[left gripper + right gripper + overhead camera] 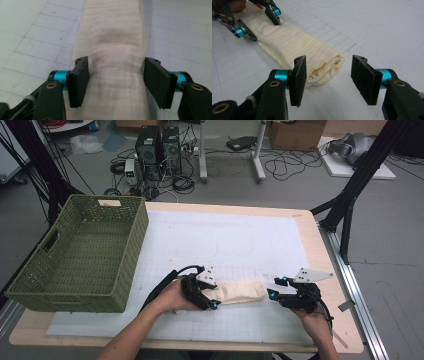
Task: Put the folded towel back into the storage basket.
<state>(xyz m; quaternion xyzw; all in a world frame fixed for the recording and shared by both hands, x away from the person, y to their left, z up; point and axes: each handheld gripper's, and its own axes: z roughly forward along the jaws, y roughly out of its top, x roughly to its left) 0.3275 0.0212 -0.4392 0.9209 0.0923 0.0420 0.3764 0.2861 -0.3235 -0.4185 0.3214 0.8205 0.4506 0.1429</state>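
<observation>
High view first: I am looking at a cream cloth point(240, 291), folded into a long soft roll, lying on the white gridded mat point(225, 245) near the front edge of the table point(320, 270). Its weave is looking crinkled and gauzy, with fine ridges running across it, and at the near end in the right gripper view I am seeing layered folds with an orange-and-dark print peeking out.

I am holding the left gripper point(206, 296) over the cloth's left end; in the left gripper view its flat black pads are standing spread on either side of the roll point(117, 62), just beside the fabric but not squeezing it. I am holding the right gripper point(273, 287) just beside the cloth's right end, jaws wide apart, the folded end point(322, 70) lying by the left pad and nothing pinched.

A green woven basket point(80, 255) with a latticed wall is sitting at the table's left, well apart from the cloth.
</observation>
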